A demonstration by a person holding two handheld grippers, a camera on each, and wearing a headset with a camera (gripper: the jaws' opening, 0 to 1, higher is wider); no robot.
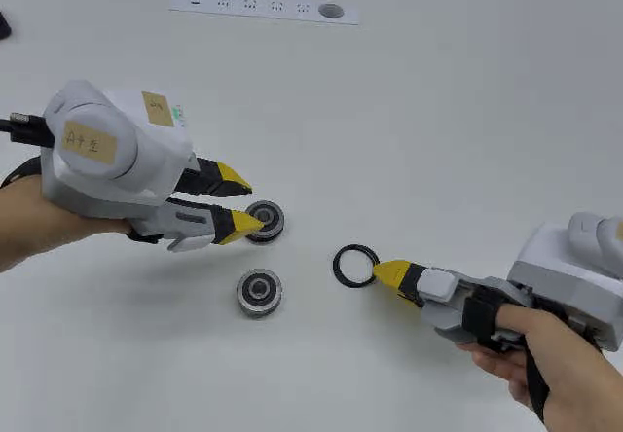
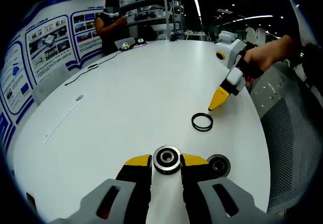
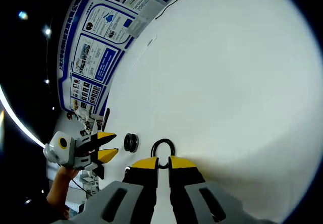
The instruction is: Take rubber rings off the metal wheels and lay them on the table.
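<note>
- White table (image 1: 467, 111), plain and matte; white power strip (image 1: 263, 6) lying at the far edge, well apart from the work.
- In the left gripper view, blue-and-white wall posters (image 2: 45, 47) behind the table, with shelving further back.
- Left gripper (image 1: 251, 203) at the left of the head view, held in a hand (image 1: 39, 223), pointing right and resting low over the table.
- Yellow-tipped jaws set on either side of the far wheel (image 1: 268, 220); in the left gripper view, both tips touching it, so closed on the wheel.
- Near wheel (image 1: 259, 291) lying flat on the table, just beside the far wheel and toward the person, touching neither gripper.
- Black rubber ring (image 1: 336, 265) flat on the table, right of both wheels and apart from them.
- Right gripper (image 1: 382, 272) coming in from the lower right, held in a hand (image 1: 555, 354), tips at the ring's right edge.
- In the right gripper view, jaws drawn almost together, pinching the ring's near edge between the tips.
</note>
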